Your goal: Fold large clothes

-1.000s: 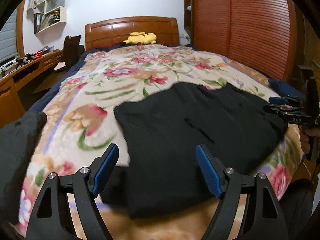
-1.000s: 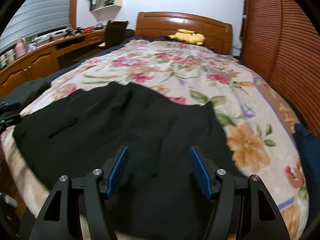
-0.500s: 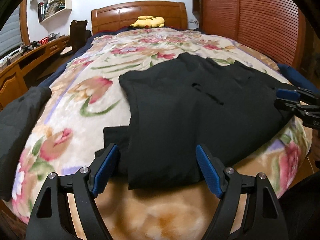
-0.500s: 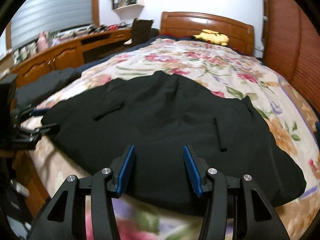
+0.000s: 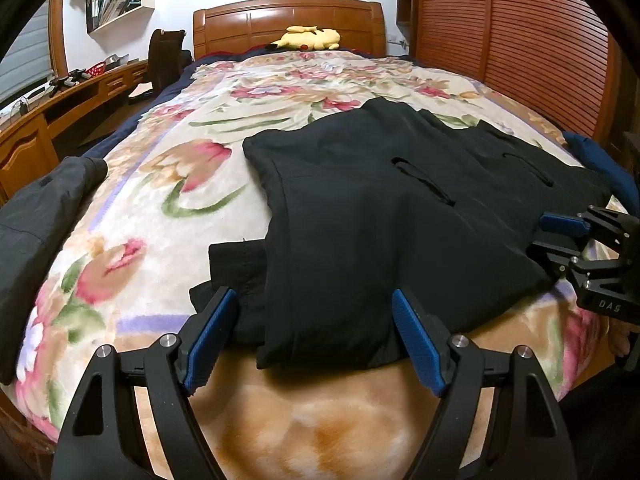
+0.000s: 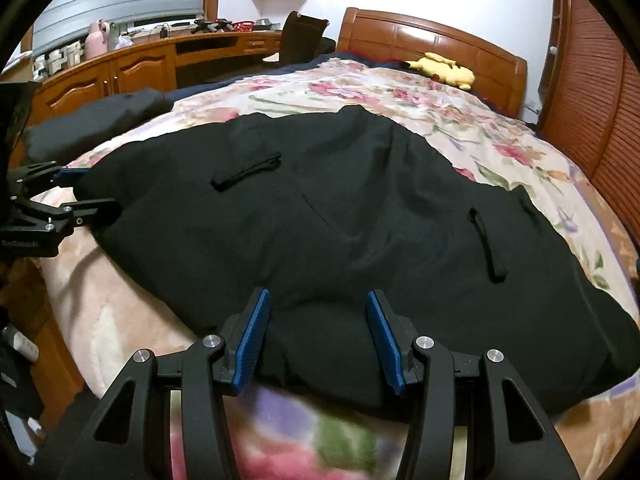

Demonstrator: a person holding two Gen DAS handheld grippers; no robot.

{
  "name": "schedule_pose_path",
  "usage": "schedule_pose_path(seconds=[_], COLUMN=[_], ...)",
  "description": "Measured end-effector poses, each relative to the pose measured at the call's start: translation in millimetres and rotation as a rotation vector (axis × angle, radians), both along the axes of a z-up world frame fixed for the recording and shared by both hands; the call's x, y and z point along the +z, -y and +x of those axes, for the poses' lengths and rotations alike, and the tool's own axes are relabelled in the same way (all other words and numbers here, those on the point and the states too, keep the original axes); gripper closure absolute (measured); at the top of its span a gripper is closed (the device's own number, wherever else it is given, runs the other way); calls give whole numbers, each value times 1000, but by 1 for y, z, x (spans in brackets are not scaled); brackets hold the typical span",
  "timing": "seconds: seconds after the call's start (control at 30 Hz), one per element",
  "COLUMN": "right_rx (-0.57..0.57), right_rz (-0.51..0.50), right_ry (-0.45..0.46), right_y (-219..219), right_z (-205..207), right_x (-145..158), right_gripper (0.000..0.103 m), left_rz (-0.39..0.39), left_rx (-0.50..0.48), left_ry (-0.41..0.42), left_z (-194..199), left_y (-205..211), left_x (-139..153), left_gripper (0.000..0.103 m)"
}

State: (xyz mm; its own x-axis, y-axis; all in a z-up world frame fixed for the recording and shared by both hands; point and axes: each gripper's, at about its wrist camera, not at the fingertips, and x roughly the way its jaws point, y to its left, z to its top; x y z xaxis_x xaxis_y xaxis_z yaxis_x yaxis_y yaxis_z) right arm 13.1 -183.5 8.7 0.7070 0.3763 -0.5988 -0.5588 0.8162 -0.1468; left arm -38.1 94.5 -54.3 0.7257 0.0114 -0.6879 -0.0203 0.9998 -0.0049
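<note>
A large black garment (image 5: 384, 208) lies spread on the floral blanket (image 5: 168, 184) at the foot of the bed, with two pocket slits on top; it also shows in the right wrist view (image 6: 360, 220). My left gripper (image 5: 316, 336) is open and empty, its jaws either side of the garment's near corner, just short of it. My right gripper (image 6: 318, 336) is open and empty over the garment's near hem; it also shows at the right edge of the left wrist view (image 5: 556, 236). The left gripper shows at the left edge of the right wrist view (image 6: 80, 188).
A second dark garment (image 5: 36, 216) lies on the bed's left edge. A yellow plush toy (image 5: 308, 38) sits by the wooden headboard (image 5: 288, 20). A wooden desk (image 6: 132, 68) and chair (image 6: 304, 36) stand left; a slatted wardrobe (image 5: 512, 40) stands right.
Both grippers have pulled back toward the foot of the bed and lowered. The garment's near edge now shows in front of the open jaws. The right gripper's jaws have narrowed a little.
</note>
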Motion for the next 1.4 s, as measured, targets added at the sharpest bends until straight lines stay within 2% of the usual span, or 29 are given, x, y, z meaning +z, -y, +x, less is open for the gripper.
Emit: schedule_pose_path(seconds=[0.33,0.6,0.9,1.03,1.13,1.2,1.27,1.3,1.4], right_rx=[5,-53,-65,-63,-62,-55,-54,-54,-48], right_rz=[17,32,7,7,9,12,14,15,28], right_ry=[6,31,48,50,49,46,43,42,28], right_y=[1,9,-7,-6,-3,5,6,6,9], right_z=[-9,-6,-10,-12,-12,-10,-10,-10,-9], right_x=[4,-2,-7,-6,-7,-5,-4,-4,-3], right_gripper=[51,51,51,51,51,51,51,51,51], left_rz=[-4,-42,-164,-226,-242,-278,-324,-338,-311], left_rx=[10,34,71,83,72,60,40,31,1], left_ry=[-4,-3,-11,-9,-21,-25,-30,-33,-25], left_z=[-4,-17,-21,-12,-3,1,5,6,7], left_y=[-3,-10,-23,-30,-31,-33,-35,-34,-27], left_x=[-1,-8,-11,-8,-10,-10,-11,-10,-2], left_gripper=[23,23,23,23,23,30,46,49,66])
